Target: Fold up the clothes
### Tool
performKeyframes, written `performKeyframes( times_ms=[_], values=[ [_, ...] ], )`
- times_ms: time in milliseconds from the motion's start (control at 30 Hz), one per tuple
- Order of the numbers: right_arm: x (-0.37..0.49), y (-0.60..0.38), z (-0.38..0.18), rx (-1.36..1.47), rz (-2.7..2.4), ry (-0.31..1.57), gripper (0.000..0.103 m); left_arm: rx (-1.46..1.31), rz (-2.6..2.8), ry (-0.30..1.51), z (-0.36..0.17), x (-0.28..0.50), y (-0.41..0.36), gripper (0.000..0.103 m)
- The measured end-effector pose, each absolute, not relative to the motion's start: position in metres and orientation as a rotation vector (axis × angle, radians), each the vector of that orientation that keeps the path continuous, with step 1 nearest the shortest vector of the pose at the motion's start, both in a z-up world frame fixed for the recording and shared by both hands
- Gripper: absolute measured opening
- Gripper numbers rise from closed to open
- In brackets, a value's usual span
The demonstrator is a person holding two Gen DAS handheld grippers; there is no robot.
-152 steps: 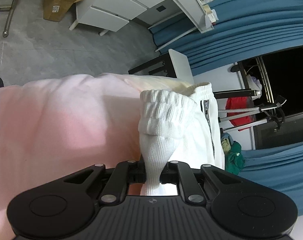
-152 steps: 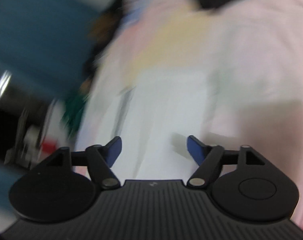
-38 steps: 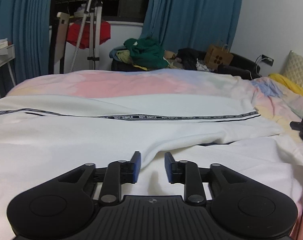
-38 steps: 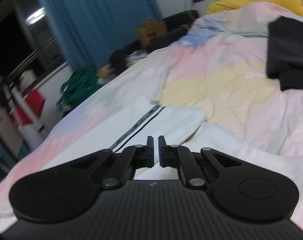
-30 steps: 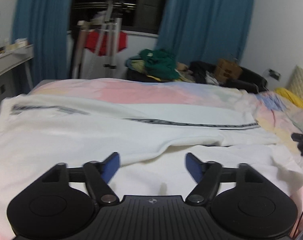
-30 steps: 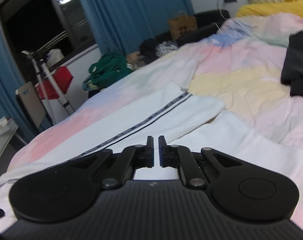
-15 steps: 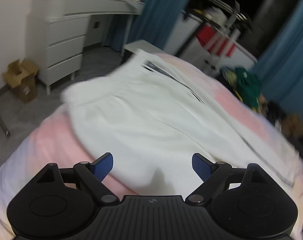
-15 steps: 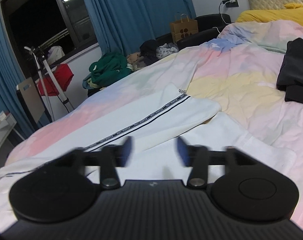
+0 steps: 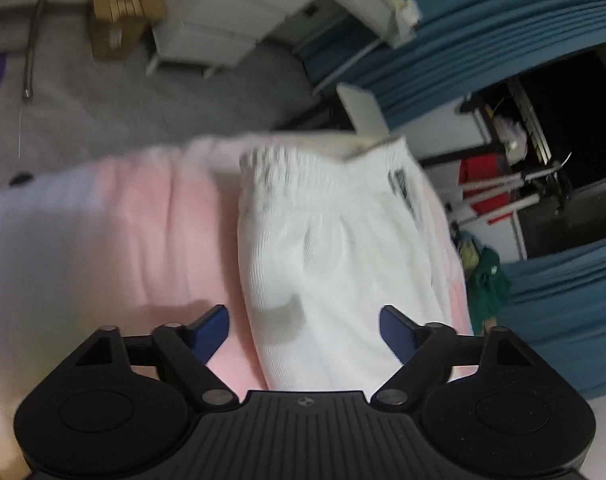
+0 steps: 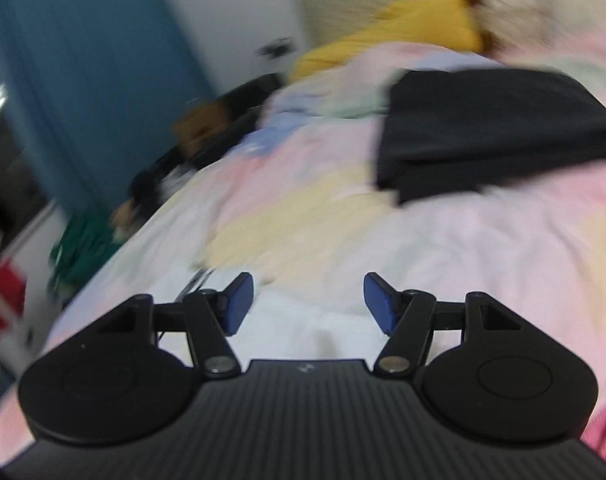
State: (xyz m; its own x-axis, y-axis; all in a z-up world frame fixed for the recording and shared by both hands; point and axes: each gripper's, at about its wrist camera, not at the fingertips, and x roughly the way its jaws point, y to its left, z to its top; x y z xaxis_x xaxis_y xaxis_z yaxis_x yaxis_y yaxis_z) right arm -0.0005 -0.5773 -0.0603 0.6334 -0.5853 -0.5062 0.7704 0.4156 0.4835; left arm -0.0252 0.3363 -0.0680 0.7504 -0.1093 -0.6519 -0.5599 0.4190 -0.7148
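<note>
Since a second ago our left tool [image 9: 303, 330] has swung from the trouser legs round to the waistband end, and our right tool [image 10: 307, 302] has let go and sprung apart from its pinched-shut stance. We now see the white trousers [image 9: 335, 248] lying on the bed [image 9: 143, 232], the gathered waistband toward the bed's edge and a dark printed stripe down one side. Our left tool hovers over the trousers with its blue pads spread wide; its jaws are closing, the white cloth lies below and between them, and the pads do not press on it. Our right tool stands fairly wide too, gripping nothing, with a patch of white cloth just beyond the pads on the pastel bedcover. Further up the bed lies a folded black garment [image 10: 491, 132], well apart from the trousers, and a yellow pillow [image 10: 387, 48] beyond it. Both views are blurred.
</note>
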Motion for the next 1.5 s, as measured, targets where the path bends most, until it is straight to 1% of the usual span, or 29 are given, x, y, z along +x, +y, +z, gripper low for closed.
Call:
performKeyframes(
  times_ms=[33,133,233,267,333,400,500,533,567,600,667,700,733,767,800,867,967,1133,1233,1367,1500],
  values=[
    [-0.009,-0.582,-0.064,0.790,-0.885,0.262,0.065,-1.129,0.305,0.720,-0.072,-0.022,0.335,0.070],
    [-0.034,-0.590,-0.078,0.861,-0.909,0.251,0.065,-1.145,0.277,0.735,-0.079,-0.020,0.337,0.069],
    [-0.049,-0.597,-0.095,0.951,-0.909,0.280,0.065,-1.164,0.271,0.737,-0.087,-0.016,0.342,0.069],
    [-0.051,-0.600,-0.103,1.000,-0.899,0.295,0.065,-1.175,0.268,0.740,-0.090,-0.014,0.344,0.067],
    [-0.047,-0.605,-0.118,1.098,-0.877,0.327,0.065,-1.192,0.259,0.740,-0.096,-0.007,0.347,0.064],
    [-0.040,-0.608,-0.134,1.187,-0.838,0.351,0.065,-1.202,0.249,0.730,-0.101,0.001,0.349,0.064],
    [-0.020,-0.610,-0.147,1.216,-0.728,0.369,0.064,-1.215,0.240,0.714,-0.105,0.016,0.343,0.061],
    [-0.012,-0.611,-0.150,1.215,-0.685,0.372,0.064,-1.219,0.237,0.709,-0.105,0.021,0.343,0.058],
    [-0.003,-0.611,-0.154,1.218,-0.656,0.378,0.063,-1.221,0.237,0.705,-0.106,0.025,0.342,0.052],
    [0.001,-0.610,-0.156,1.222,-0.652,0.380,0.058,-1.218,0.243,0.704,-0.107,0.028,0.340,0.048],
    [0.007,-0.609,-0.159,1.199,-0.683,0.392,0.034,-1.184,0.256,0.717,-0.107,0.036,0.337,0.033],
    [0.008,-0.610,-0.158,1.178,-0.697,0.398,0.012,-1.160,0.262,0.723,-0.107,0.039,0.335,0.028],
    [0.008,-0.610,-0.157,1.156,-0.712,0.404,0.009,-1.139,0.263,0.724,-0.105,0.039,0.335,0.019],
    [0.005,-0.611,-0.157,1.158,-0.709,0.386,0.008,-1.130,0.264,0.721,-0.104,0.038,0.335,0.015],
    [0.002,-0.611,-0.154,1.151,-0.709,0.369,0.006,-1.146,0.263,0.711,-0.104,0.037,0.336,0.014],
    [-0.002,-0.608,-0.145,1.118,-0.712,0.338,0.006,-1.166,0.260,0.699,-0.105,0.033,0.337,0.011],
    [-0.008,-0.603,-0.126,1.045,-0.705,0.285,0.006,-1.159,0.235,0.663,-0.100,0.026,0.337,0.009],
    [-0.015,-0.602,-0.104,0.999,-0.692,0.243,0.006,-1.106,0.147,0.541,-0.067,0.012,0.329,0.009],
    [-0.011,-0.609,-0.095,1.042,-0.684,0.234,0.006,-1.083,0.113,0.518,-0.044,0.014,0.326,0.009],
    [0.023,-0.615,-0.071,1.002,-0.670,0.250,0.006,-1.080,0.092,0.508,-0.008,0.050,0.324,0.009],
    [0.087,-0.624,-0.035,0.935,-0.645,0.247,0.006,-1.055,0.101,0.508,0.032,0.113,0.319,0.009]
  ],
)
